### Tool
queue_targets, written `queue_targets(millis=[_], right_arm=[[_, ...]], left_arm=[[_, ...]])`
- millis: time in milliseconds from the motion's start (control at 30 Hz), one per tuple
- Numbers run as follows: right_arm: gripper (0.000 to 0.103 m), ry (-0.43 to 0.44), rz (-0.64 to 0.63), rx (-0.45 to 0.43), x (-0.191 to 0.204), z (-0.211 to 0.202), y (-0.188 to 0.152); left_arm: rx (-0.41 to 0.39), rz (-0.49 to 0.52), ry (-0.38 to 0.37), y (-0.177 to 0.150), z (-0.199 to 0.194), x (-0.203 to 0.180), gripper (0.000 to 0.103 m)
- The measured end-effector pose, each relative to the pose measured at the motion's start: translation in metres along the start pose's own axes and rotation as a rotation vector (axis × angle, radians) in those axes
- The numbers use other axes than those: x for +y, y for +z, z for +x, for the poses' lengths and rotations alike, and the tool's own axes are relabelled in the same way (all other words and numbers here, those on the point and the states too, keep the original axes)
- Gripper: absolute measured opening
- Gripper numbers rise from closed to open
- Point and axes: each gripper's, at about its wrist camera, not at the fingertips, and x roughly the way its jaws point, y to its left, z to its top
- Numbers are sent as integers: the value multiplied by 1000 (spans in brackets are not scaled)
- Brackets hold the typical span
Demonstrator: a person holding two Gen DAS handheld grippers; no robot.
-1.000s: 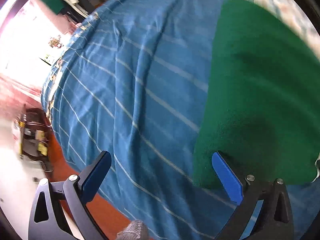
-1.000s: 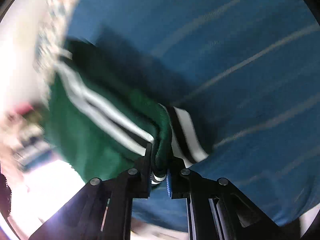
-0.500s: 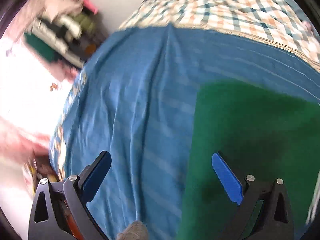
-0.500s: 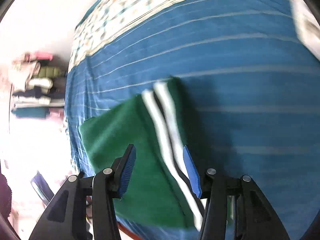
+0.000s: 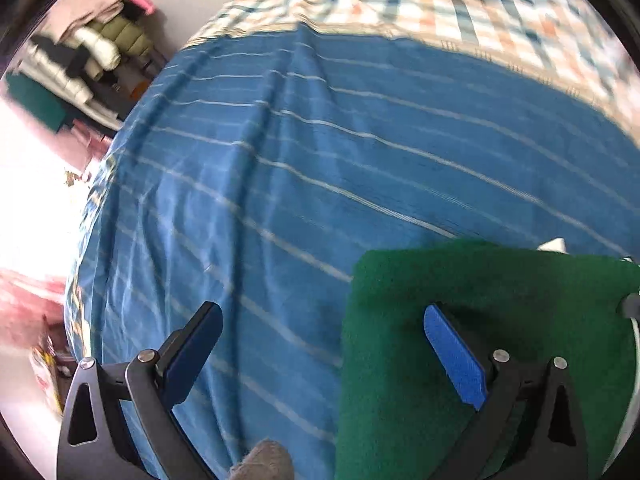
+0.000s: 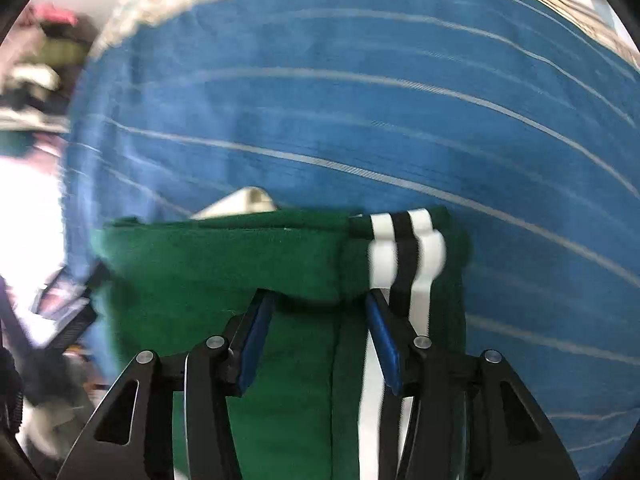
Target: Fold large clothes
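A blue bedspread (image 5: 320,168) with thin white stripes covers most of both views, lying over a bed with a few soft creases. At its far edge a checked blanket (image 5: 460,4) in orange, blue and cream runs across the bed. To the far left, beside the bed, a pile of clothes (image 5: 80,56) is stacked against the wall; it is too blurred to make out single pieces.

The green garment (image 6: 224,264) lies folded on the bedspread at the near side of the bed. Its cloth is a deep, even green with a fuzzy surface. In the right wrist view a fold forms a thick rounded edge across its far side, and a trim band (image 6: 404,252) of white and black stripes runs down the right side and curls over that fold. A pale flap shows just behind the far edge. In the left wrist view the garment (image 5: 480,320) fills the near right corner as a plain green block with squared corners.

The left gripper (image 5: 320,344) stands wide apart and empty, one finger over the bedspread, the other over the garment. The right gripper (image 6: 316,340) has just been opening; its blue pads (image 6: 252,344) stand apart above the green cloth, gripping nothing.

No writing or label can be read.
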Motion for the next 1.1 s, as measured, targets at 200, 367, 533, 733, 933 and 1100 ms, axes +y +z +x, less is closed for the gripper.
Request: queue_targets(millis=[200,367,533,733,933,1100], right_arm=[[94,81,-38,31,-66,-11,-51],[94,392,64,274,-104,72,-74],[90,464,75,236,-95,88,-67],[46,510,287,165,-103,64,-96],[46,569,570,75,-103,44,-180],[65,505,525,18,-124,63,-186]], left_arm=[[9,-123,-120,-70,-41,38,103],[155,-166,-202,-119,-22,50,103],[182,-186,-361,-129,-7,62,103],[170,-96,-479,-95,13,68,102],[150,70,-662,-53,19,51,102],[233,199,-833,-36,48,0,102]])
